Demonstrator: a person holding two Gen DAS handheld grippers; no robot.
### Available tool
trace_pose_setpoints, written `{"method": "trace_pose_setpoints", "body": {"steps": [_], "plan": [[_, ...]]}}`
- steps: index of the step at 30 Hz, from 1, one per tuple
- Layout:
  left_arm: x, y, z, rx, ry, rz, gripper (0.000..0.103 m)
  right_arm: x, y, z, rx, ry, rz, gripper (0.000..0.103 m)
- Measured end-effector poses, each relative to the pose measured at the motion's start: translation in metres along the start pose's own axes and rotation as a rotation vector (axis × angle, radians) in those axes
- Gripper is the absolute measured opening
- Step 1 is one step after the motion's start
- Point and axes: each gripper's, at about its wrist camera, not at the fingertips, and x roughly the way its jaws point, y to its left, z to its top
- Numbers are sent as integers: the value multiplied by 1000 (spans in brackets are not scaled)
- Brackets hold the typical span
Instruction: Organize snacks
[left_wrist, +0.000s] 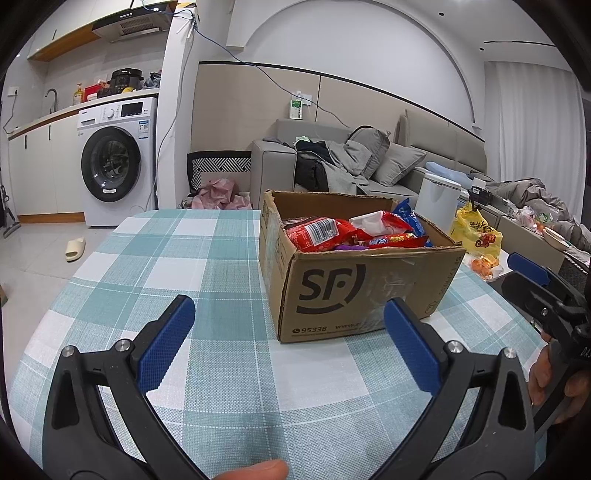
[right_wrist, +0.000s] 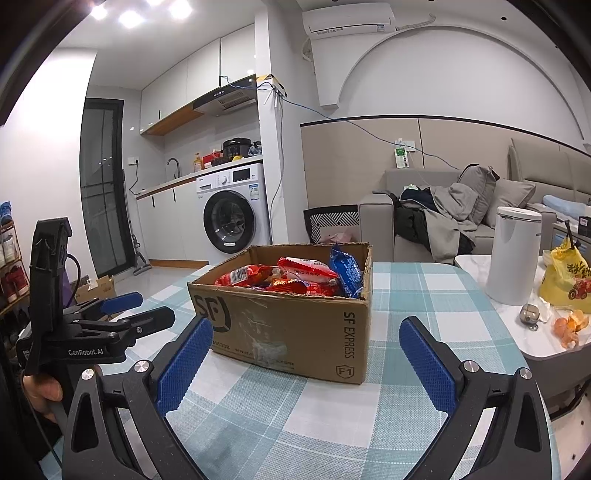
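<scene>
Left gripper (left_wrist: 290, 314), right gripper (right_wrist: 306, 336) wide open, empty; snack box (left_wrist: 354, 280) beyond.

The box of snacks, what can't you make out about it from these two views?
- Lower snacks: in both views the top packets and the box walls hide whatever lies beneath.
- Packet brands: the print is too small and warped by the fisheye.
- Purple packet: left wrist view shows only a sliver; red packets cover the rest.
- Box's far side: hidden in both views.
</scene>
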Motion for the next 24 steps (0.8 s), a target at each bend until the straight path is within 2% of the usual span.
{"method": "trace_pose_setpoints", "body": {"steps": [24], "plan": [[2,-1,-1,4,-5,-2,102,1,0,0,0,0,0,103]]}}
